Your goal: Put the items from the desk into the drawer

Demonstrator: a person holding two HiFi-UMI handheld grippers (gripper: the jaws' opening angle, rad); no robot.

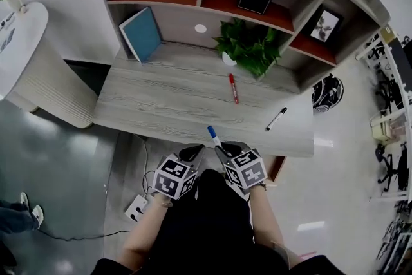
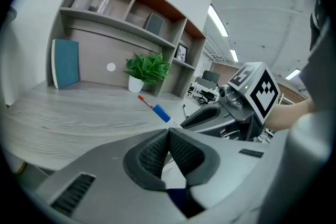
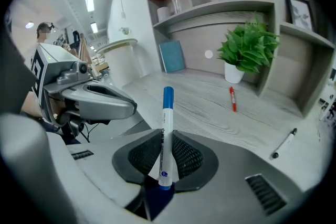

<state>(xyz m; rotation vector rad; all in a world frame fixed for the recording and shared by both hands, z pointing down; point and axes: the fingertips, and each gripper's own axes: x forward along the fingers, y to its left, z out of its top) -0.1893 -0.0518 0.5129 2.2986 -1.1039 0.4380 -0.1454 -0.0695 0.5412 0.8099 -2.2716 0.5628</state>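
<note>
The blue marker (image 3: 167,134) is pinched in the right gripper (image 3: 166,150). Its long body sticks straight out past the 2 jaws, cap end toward the shelves, at the near edge of the desk (image 1: 161,96). The left gripper (image 2: 169,140) sits just beside it, jaws pressed together on nothing. A red marker (image 1: 233,88) and a black pen (image 1: 276,119) lie farther out, and I see no open drawer.

**No readable text**

The white-barrelled marker with blue cap (image 3: 166,134) has dark print along its barrel and a round blue mark near its end, both too small to read. The grey cubes (image 1: 175,177) bear only black-and-white square patterns.
</note>
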